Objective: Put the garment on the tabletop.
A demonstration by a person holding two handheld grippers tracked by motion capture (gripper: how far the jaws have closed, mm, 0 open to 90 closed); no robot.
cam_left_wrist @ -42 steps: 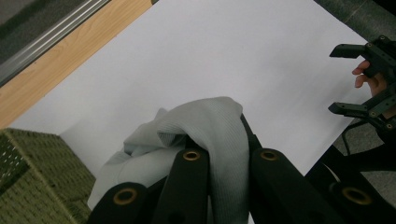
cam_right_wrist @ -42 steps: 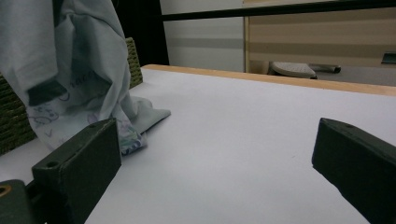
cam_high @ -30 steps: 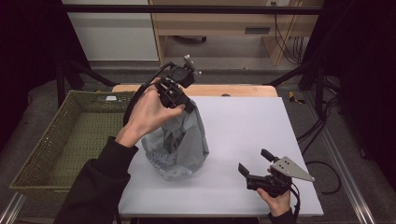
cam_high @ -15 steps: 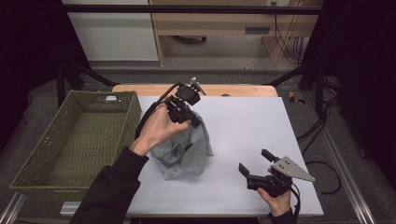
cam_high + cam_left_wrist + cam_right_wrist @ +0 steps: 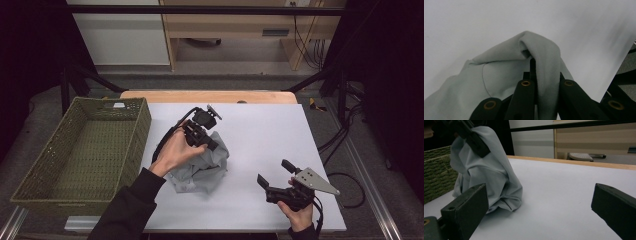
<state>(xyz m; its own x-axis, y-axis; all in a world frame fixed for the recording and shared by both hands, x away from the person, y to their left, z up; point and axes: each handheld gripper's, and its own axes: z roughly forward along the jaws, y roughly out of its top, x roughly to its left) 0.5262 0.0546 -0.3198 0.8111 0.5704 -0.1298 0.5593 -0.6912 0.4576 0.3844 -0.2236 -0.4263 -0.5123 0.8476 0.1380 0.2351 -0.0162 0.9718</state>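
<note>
Right gripper (image 5: pixel 272 174) sits nearest, at the front edge of the tabletop (image 5: pixel 260 125), to the right of the cloth and well apart from it. Its jaws stand wide open with nothing between them; in the right gripper view they frame bare tabletop with the cloth (image 5: pixel 489 170) beyond. Looks parked low and out of the way, probably waiting its turn so it doesn't snag the fabric.

Next, the grey cloth (image 5: pixel 202 167), a crumpled garment-like piece, around mid-tabletop. Its lower part is heaped on the surface in folds; its top is drawn up into a peak. That peak is there because the left gripper (image 5: pixel 212 145) has it pinched: in the left gripper view the jaws are clamped tight on a ridge of fabric (image 5: pixel 541 62), which bulges over the tips. The hand on that gripper comes in from the left of the cloth with the gripper angled down and over the heap, so most of the cloth's weight rests on the tabletop, not on the grip. My read: a single-point pinch like this lets the cloth hang or drag free for moving.

Left of the cloth, just off the tabletop edge, an empty green woven basket (image 5: pixel 35 175), open side up. Likely the drop spot for the cloth, placed on the holding hand's side.

Beyond the cloth, the far tabletop strip with a wooden edge (image 5: pixel 210 95).
</note>
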